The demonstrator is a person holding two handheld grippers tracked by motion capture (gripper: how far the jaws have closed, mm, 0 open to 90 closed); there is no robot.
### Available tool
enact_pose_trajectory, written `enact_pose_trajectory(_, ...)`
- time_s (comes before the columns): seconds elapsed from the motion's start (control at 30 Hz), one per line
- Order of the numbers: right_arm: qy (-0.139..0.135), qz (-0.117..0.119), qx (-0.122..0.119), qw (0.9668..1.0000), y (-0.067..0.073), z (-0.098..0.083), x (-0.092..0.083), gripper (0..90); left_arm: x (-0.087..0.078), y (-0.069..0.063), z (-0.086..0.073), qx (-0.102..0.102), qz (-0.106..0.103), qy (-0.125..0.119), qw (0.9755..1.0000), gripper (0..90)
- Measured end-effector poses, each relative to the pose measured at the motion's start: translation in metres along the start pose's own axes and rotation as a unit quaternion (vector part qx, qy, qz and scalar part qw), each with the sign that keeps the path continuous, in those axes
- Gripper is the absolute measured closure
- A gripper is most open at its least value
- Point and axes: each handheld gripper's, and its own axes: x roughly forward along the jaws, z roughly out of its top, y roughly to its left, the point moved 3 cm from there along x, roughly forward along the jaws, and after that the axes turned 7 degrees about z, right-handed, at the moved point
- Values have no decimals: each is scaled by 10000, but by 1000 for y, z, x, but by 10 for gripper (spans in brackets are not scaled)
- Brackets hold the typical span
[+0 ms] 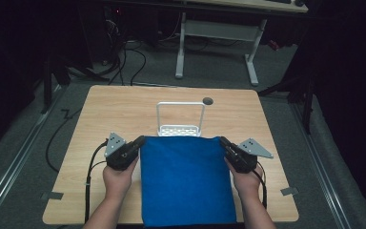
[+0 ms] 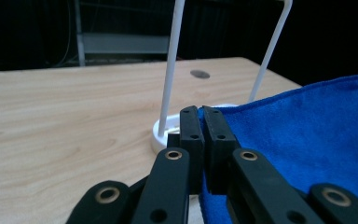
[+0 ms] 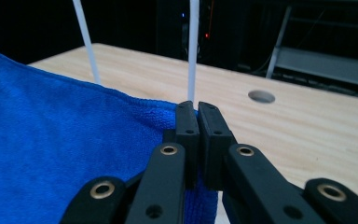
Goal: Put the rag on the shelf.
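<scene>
While high view hides pinch, left gripper (image 2: 200, 112) clamps blue cloth (image 2: 307, 140).

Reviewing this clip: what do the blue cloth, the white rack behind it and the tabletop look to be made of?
Blue cloth: soft, matte, fine looped nap in the right gripper view, probably microfibre. White rack: thin smooth rods on a perforated base, glossy white; coated wire or plastic, unclear which. Tabletop: pale wood grain, flat satin surface, likely laminate or veneer.
</scene>
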Motion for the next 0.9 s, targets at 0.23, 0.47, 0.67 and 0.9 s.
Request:
enact_pose_trajectory(0.23, -391, 19, -89, 9992, 11, 20, -16, 881, -15, -1, 19, -43, -27, -409, 9991, 883)
enact_pose_trajectory(0.47, -690, -51, -187, 9974, 14, 41, -26, 882, -24, -5, 43, 14, -23, -747, 9972, 883)
enact_pose_trajectory(0.67, -969, -110, -317, 9947, 17, 64, -33, 881, -30, -8, 67, 149, 41, -1007, 9948, 883)
enact_pose_trajectory(0.9, -1202, -112, -423, 9918, 20, 87, -38, 881, -35, -13, 94, 309, 94, -1256, 9916, 884)
